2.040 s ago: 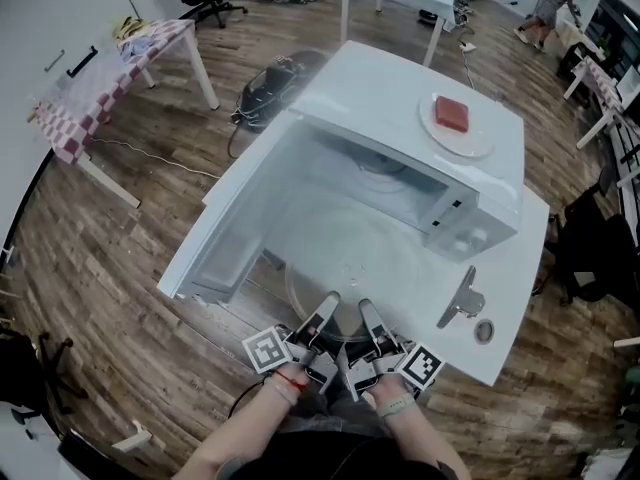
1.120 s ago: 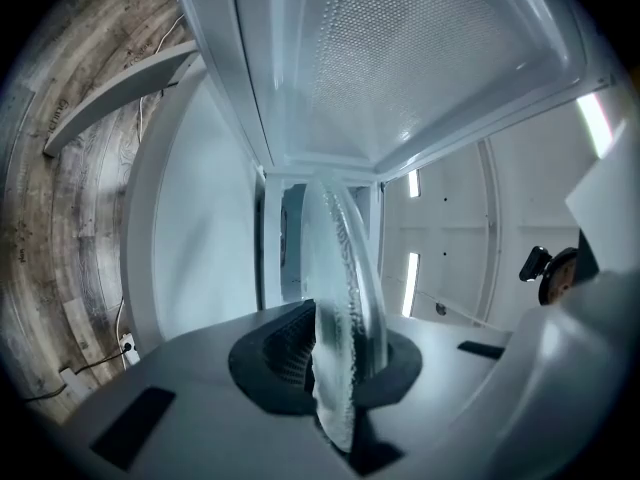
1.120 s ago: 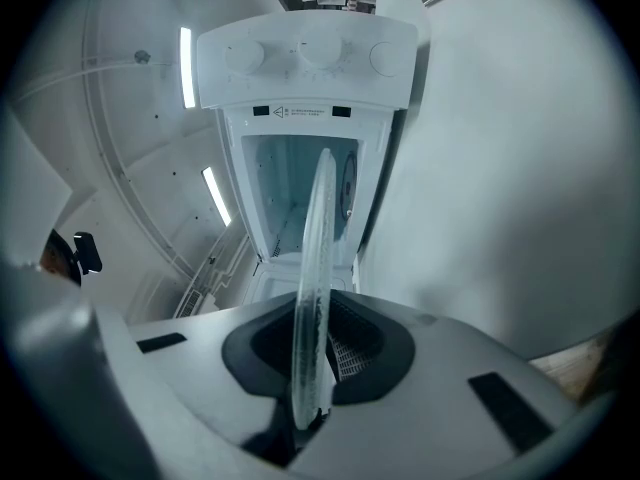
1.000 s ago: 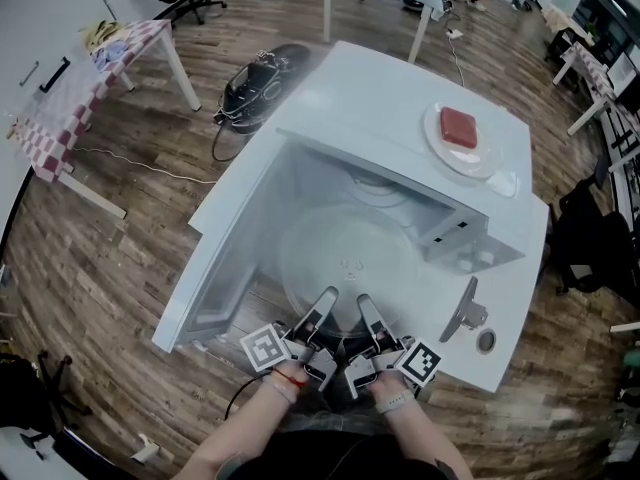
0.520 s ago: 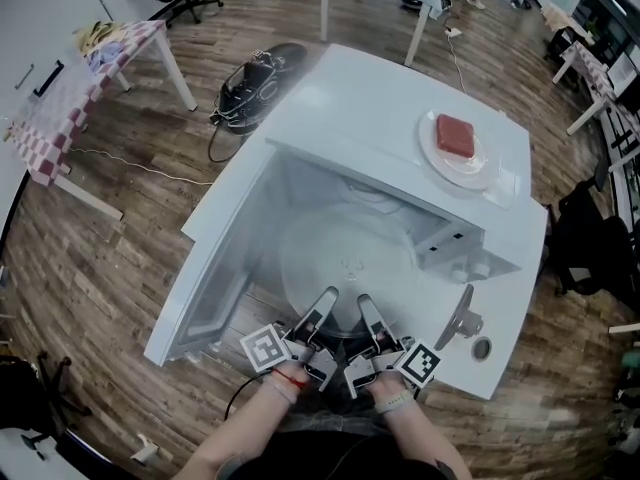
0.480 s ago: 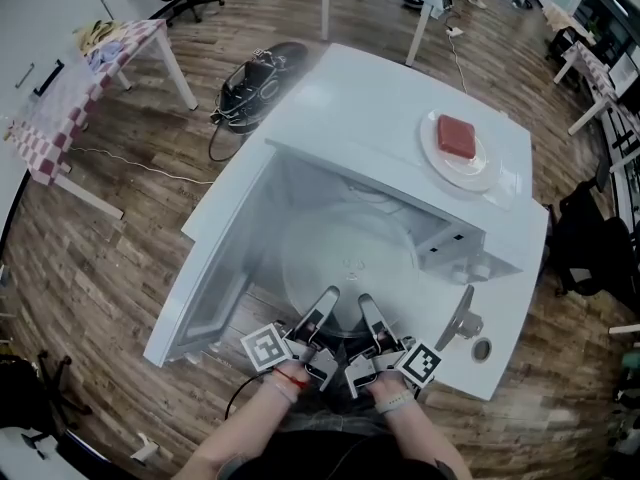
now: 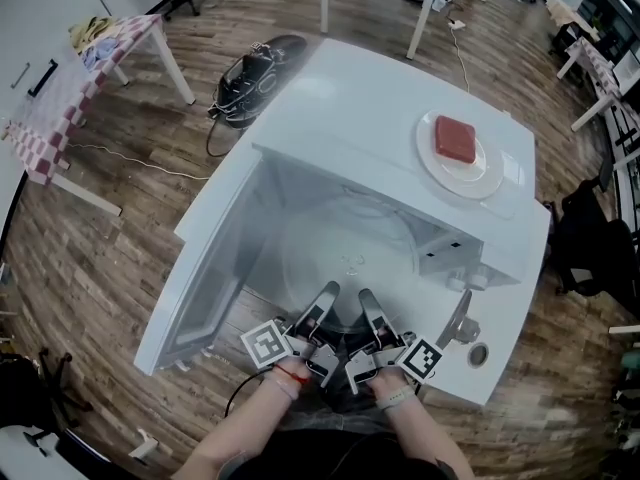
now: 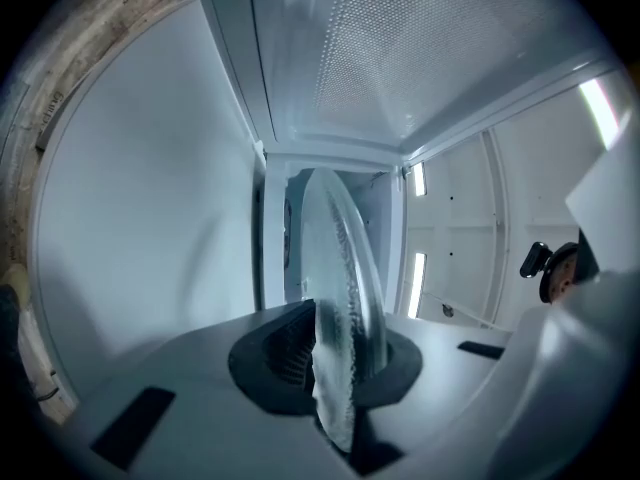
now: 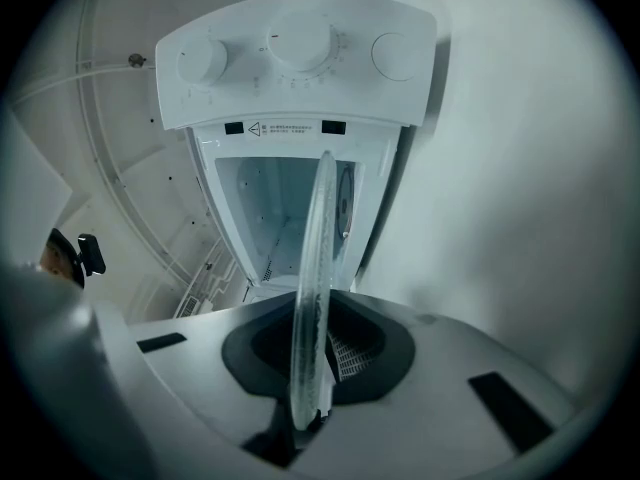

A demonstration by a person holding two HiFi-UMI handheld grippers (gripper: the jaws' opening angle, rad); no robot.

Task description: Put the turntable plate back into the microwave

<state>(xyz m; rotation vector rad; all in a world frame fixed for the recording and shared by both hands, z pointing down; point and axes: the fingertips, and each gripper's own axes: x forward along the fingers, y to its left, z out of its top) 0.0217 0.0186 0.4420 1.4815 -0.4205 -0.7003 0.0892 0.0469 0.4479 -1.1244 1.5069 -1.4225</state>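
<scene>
The clear glass turntable plate hangs at the mouth of the white microwave, its far half inside the cavity. My left gripper is shut on the plate's near rim. My right gripper grips the same rim just to the right. In the left gripper view the plate stands edge-on between the dark jaws, with the cavity ceiling ahead. In the right gripper view the plate is edge-on too, in front of the control panel and the cavity opening.
The microwave door hangs open to the left. A white plate with a red block rests on top of the microwave. A metal handle piece and a round fitting lie on the white table at the right.
Both grippers have carried the plate forward, so more of it now lies inside the cavity. The head view has shifted closer to the microwave.
</scene>
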